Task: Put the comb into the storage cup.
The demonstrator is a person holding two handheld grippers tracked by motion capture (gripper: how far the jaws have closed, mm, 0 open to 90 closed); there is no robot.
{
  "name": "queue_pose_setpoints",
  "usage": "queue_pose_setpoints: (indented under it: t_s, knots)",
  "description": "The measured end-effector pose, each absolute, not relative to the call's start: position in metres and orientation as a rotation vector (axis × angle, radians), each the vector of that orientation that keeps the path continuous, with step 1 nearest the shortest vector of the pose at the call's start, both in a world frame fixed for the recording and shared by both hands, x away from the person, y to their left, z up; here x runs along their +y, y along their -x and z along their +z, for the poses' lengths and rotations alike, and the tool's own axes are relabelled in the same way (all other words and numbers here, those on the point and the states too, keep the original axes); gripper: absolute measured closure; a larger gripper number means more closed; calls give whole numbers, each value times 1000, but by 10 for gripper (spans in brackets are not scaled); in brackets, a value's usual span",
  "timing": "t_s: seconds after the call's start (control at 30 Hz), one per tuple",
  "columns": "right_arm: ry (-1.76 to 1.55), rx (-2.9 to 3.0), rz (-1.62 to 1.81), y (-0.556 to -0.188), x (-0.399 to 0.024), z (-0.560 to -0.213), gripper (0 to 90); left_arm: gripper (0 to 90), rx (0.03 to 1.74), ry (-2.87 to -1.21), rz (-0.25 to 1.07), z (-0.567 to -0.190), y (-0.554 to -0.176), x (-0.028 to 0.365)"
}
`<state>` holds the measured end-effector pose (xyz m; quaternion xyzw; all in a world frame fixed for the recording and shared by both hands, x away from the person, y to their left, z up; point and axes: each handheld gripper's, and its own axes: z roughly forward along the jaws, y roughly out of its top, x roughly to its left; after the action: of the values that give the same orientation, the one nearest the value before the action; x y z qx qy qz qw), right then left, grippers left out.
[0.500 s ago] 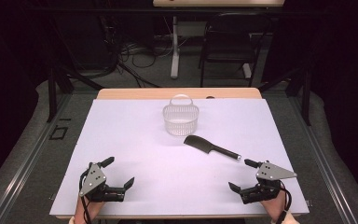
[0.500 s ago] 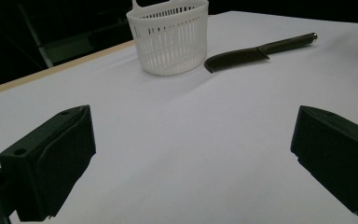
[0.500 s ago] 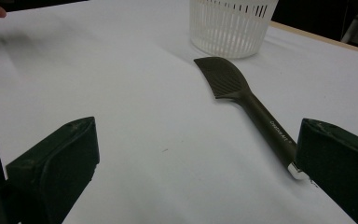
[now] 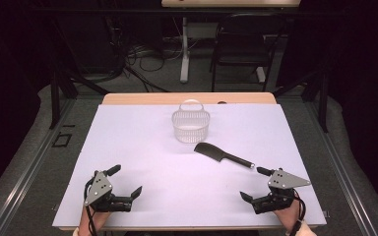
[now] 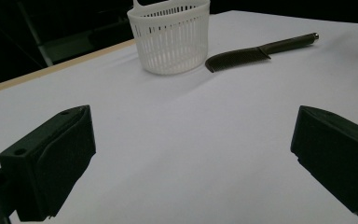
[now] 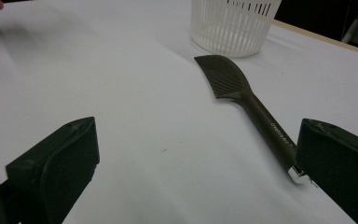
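Nothing was moved yet: the black comb (image 4: 222, 155) lay on the table (image 4: 142, 147) beside the white basket (image 4: 190, 126). Both tools, left tool (image 4: 127, 182) and right tool (image 4: 252, 184), rested with jaws apart, empty.

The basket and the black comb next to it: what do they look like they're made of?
Basket: looks like white moulded plastic, matt and slightly translucent, with thin vertical slats and a solid rim.
Comb: seemingly black hard plastic, satin finish, fine moulded teeth, faint lettering along the handle; the bright tip at the handle's end looks metallic, though it could be chromed plastic.
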<state>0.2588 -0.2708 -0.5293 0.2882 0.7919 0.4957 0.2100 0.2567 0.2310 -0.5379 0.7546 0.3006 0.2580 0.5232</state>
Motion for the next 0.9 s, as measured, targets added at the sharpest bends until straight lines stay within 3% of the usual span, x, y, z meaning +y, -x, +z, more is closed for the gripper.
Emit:
queue_pose_setpoints:
  t_s: [0.9]
  knots:
    - [-810, 2274, 1260, -291, -261, -522, 0, 0, 695, -1824, 628, -538, -257, 229]
